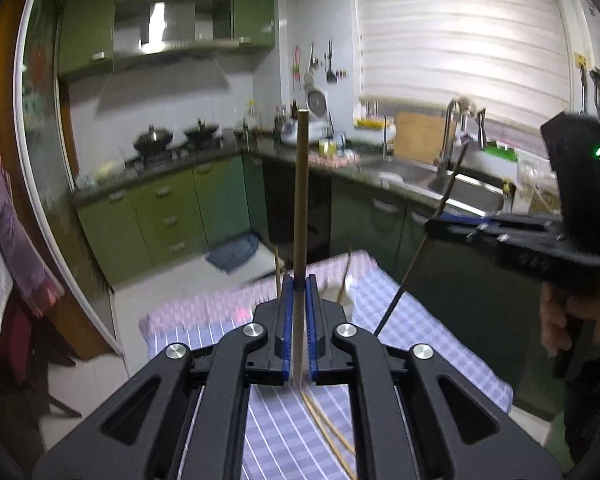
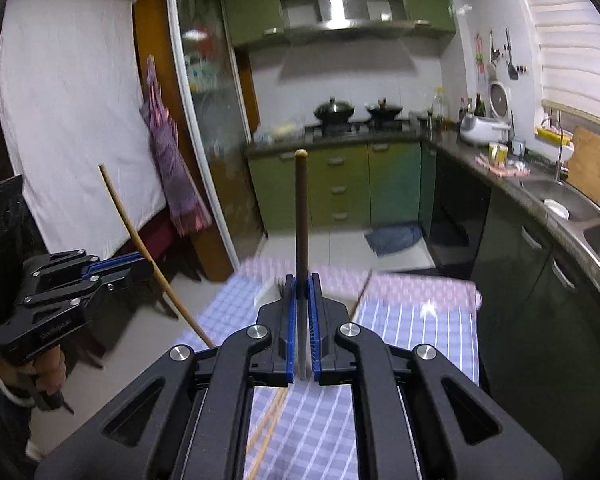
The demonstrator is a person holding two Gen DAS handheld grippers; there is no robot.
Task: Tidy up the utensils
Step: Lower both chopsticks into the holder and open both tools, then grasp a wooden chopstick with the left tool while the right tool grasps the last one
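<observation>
Two grippers are up over a table, each clamped on a single chopstick. In the left wrist view, the left gripper (image 1: 299,280) has its blue pads pressed tight against a pale chopstick (image 1: 301,200) that runs along the fingers and sticks out well past the tips. In the right wrist view, the right gripper (image 2: 302,278) is closed the same way on a dark chopstick (image 2: 301,216) with a lighter rounded end, also running straight out beyond the fingertips.

Below the grippers lies a checked cloth (image 1: 420,344) in blue and white, with a pink band at its far edge, covering the table. More loose chopsticks (image 1: 328,432) lie on the cloth under the left gripper, partly hidden by its body. Just past the fingertips a white container (image 1: 346,300) stands on the cloth with a few sticks leaning in it; blur hides its details.

Off to the right in the left view, the right hand (image 1: 556,320) grips the other tool's handle, its dark stick slanting down toward the cloth.

Farther back are green cabinets (image 2: 340,184), two black woks (image 2: 334,112) on the stove, and a steel sink (image 1: 472,190) under a shaded window.
</observation>
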